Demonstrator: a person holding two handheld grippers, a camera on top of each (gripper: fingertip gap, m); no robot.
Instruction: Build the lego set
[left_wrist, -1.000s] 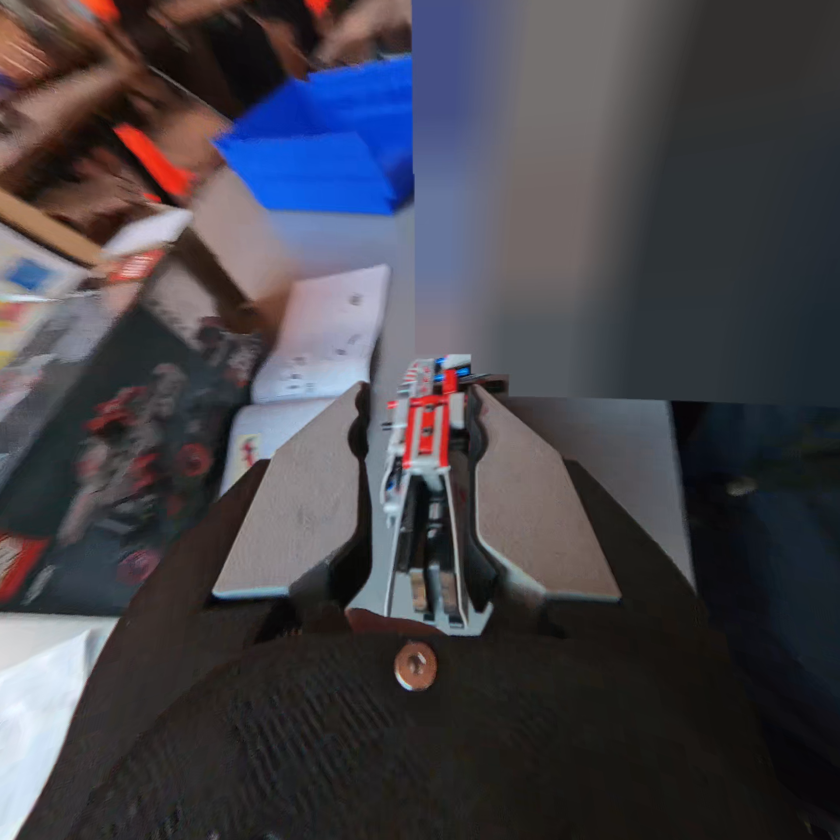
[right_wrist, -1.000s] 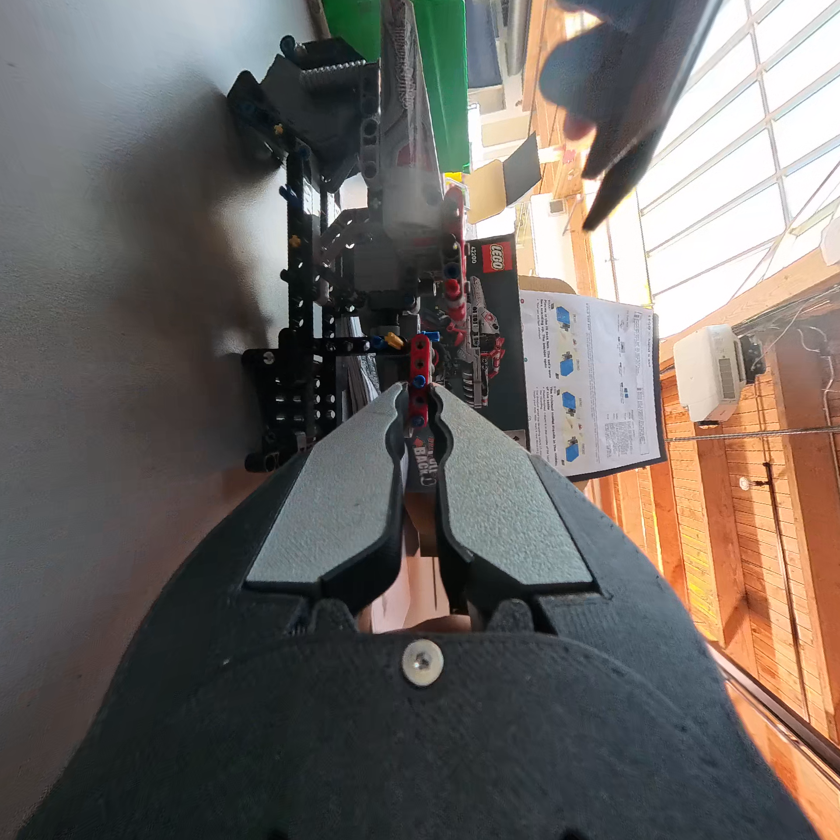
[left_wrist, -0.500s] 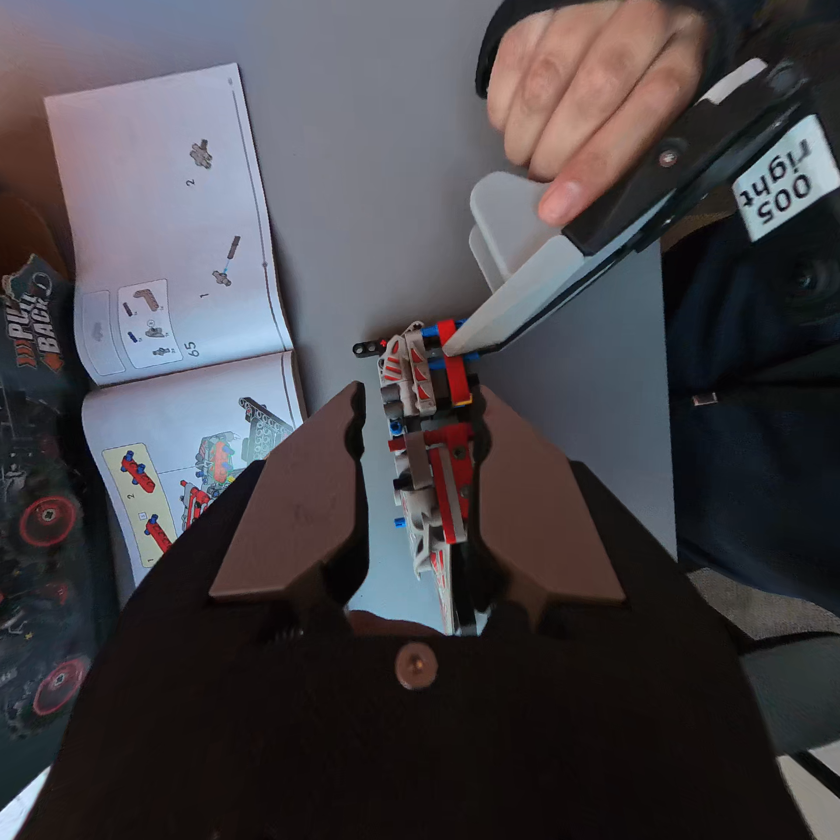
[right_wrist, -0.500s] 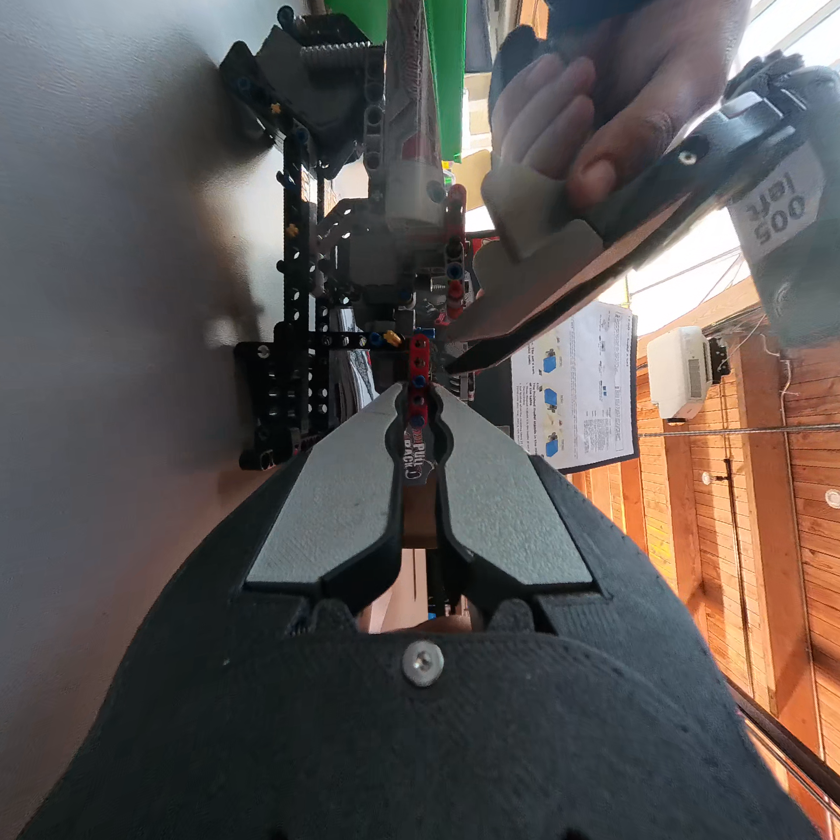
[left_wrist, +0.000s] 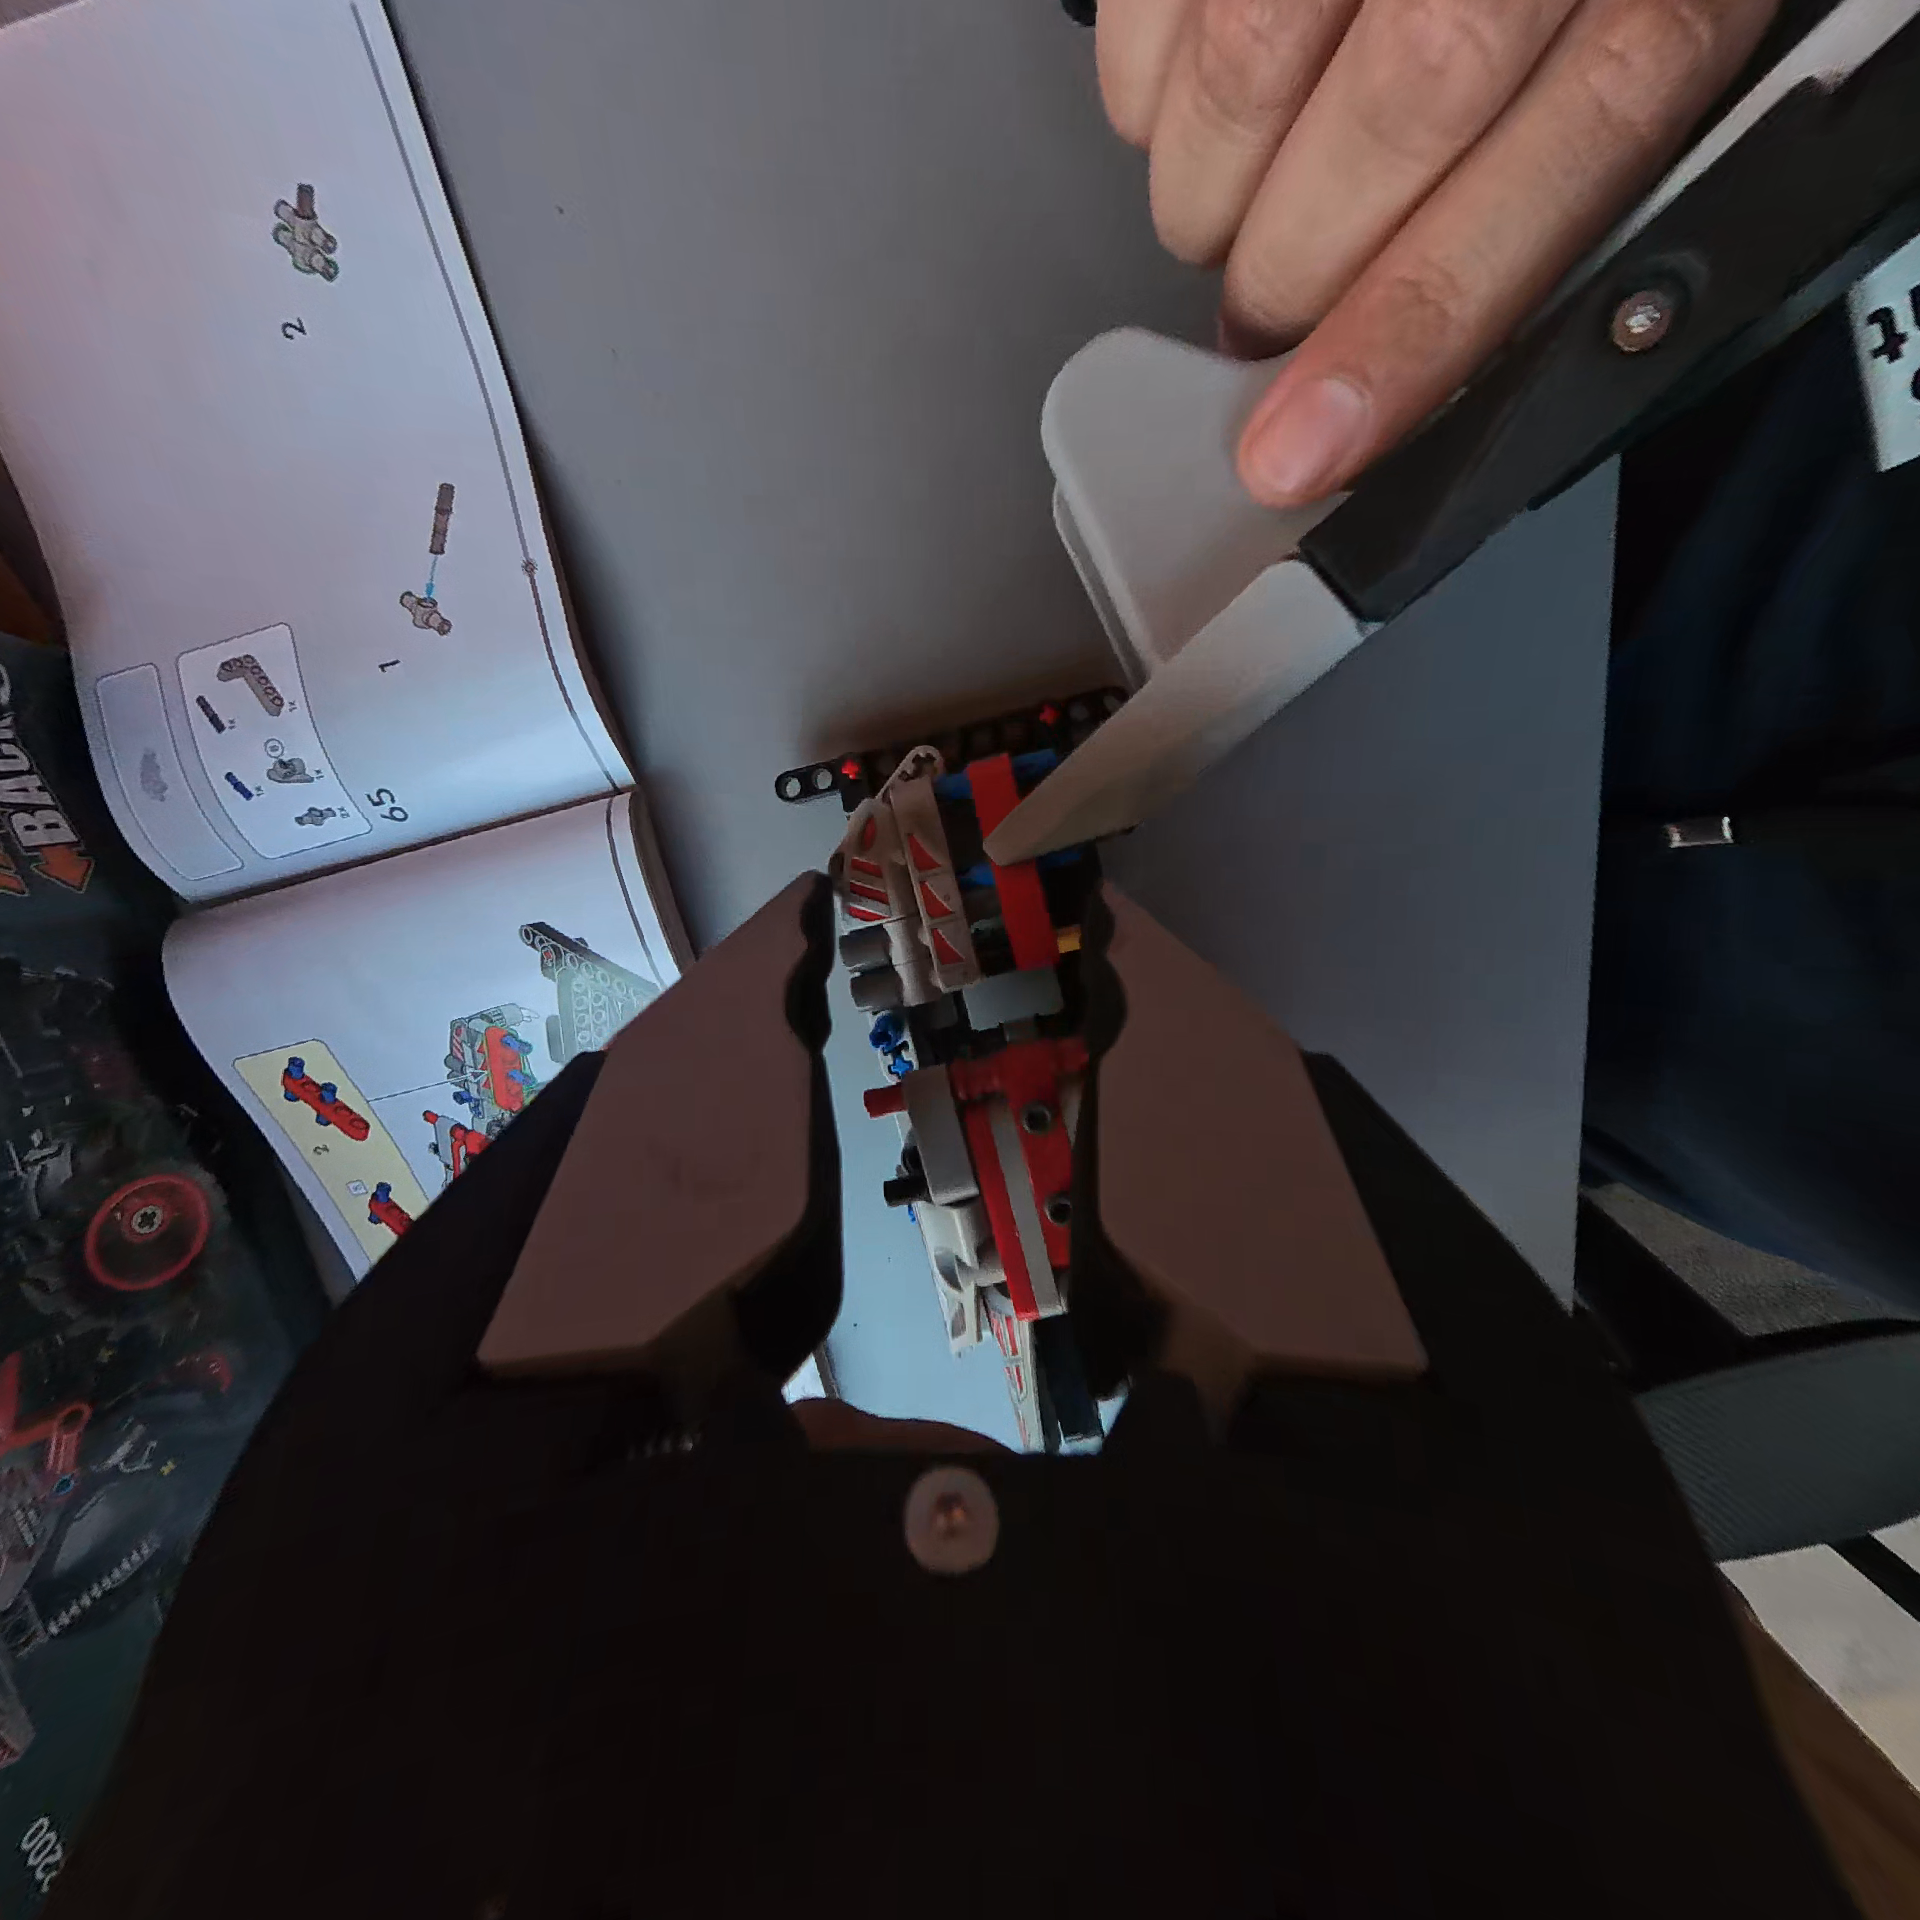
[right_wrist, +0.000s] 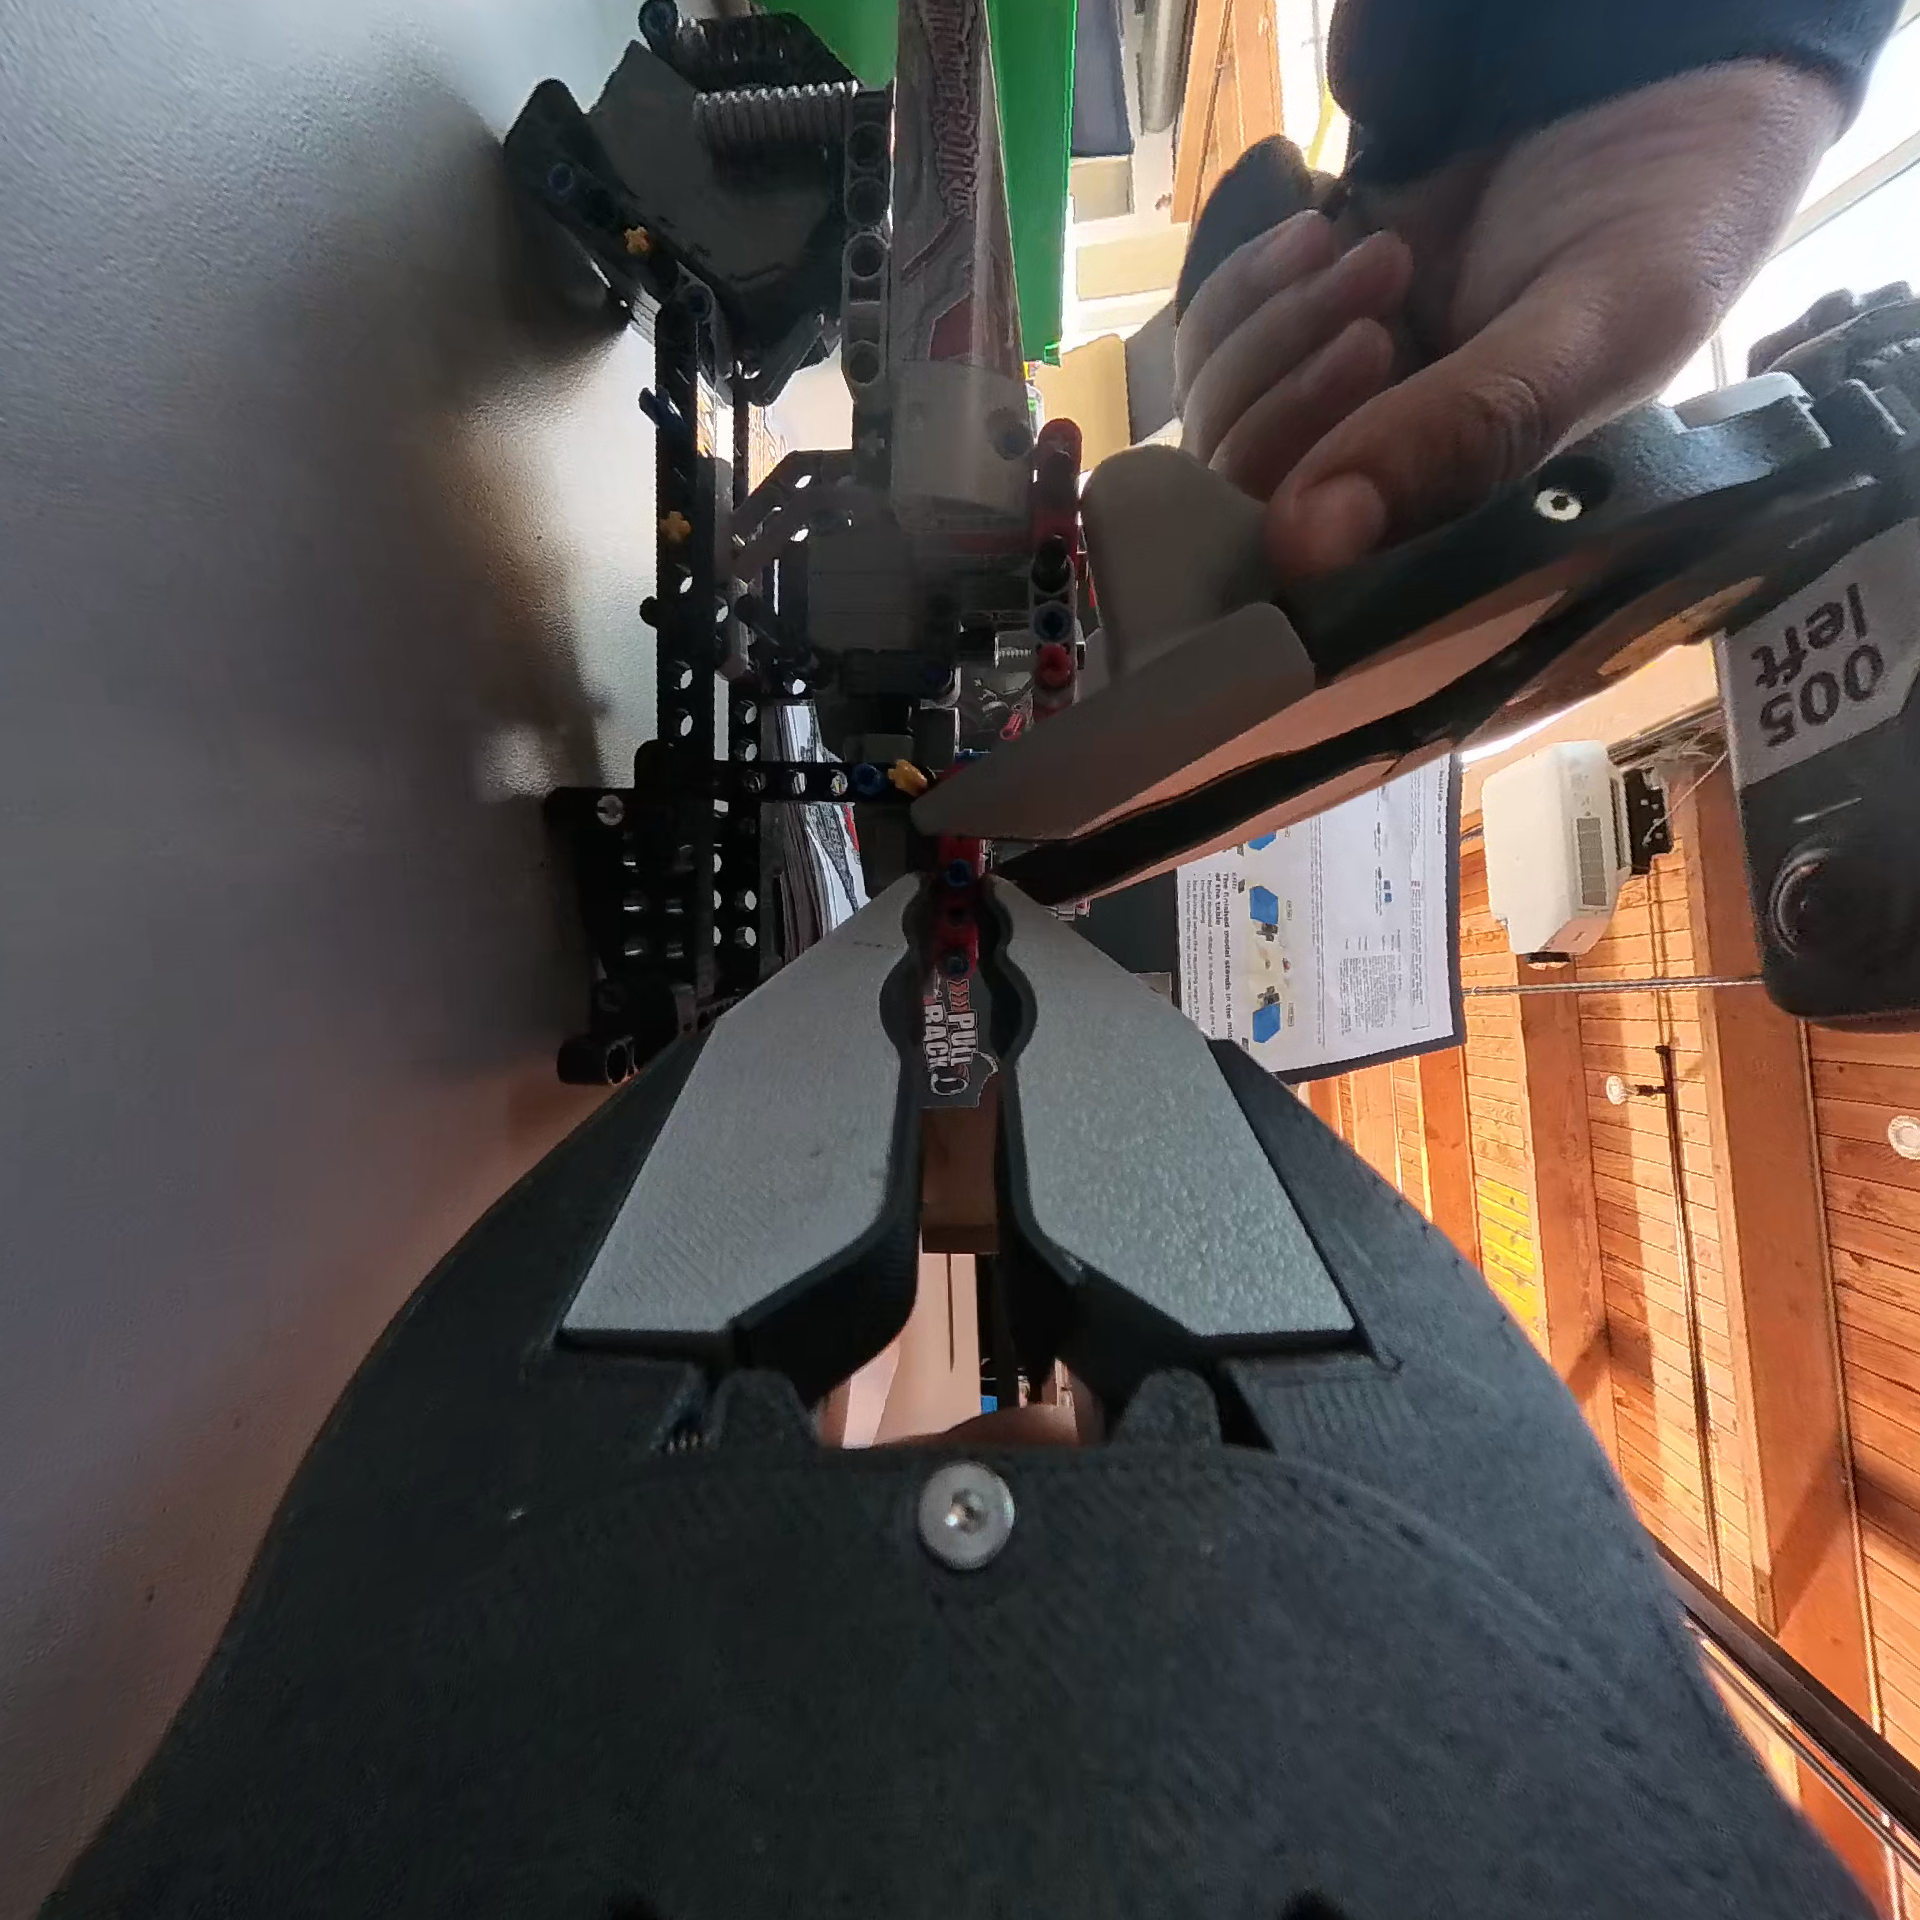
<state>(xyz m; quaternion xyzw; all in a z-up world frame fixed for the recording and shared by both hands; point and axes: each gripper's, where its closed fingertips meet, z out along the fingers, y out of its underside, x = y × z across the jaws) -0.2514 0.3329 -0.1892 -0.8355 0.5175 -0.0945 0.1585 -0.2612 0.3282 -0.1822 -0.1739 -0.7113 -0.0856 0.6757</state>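
Observation:
A partly built lego model (left_wrist: 997, 1143) of red, white, grey and black parts stands on the grey table (left_wrist: 831, 364). It also shows in the right wrist view (right_wrist: 914, 582). My left gripper (left_wrist: 961, 904) is open, with one finger on each side of the model's top. Its right finger is against the model and a strip of table shows by the left one. My right gripper (right_wrist: 956, 894) is shut on a short red beam (right_wrist: 954, 914) with blue pins and holds it at the model's near end. Its tip (left_wrist: 1008, 847) and the beam (left_wrist: 1013, 883) show in the left wrist view.
An open instruction booklet (left_wrist: 312, 520) lies left of the model, with the dark lego box (left_wrist: 94, 1195) beyond it. The table edge (left_wrist: 1600, 935) runs close on the right. A printed sheet (right_wrist: 1330, 935) and a green object (right_wrist: 1029, 156) lie behind the model. My two grippers' fingertips are within a few centimetres of each other.
My left gripper has swung from a tilted position off the model to over it and moved closer. My right gripper has stayed shut on the red beam at the model.

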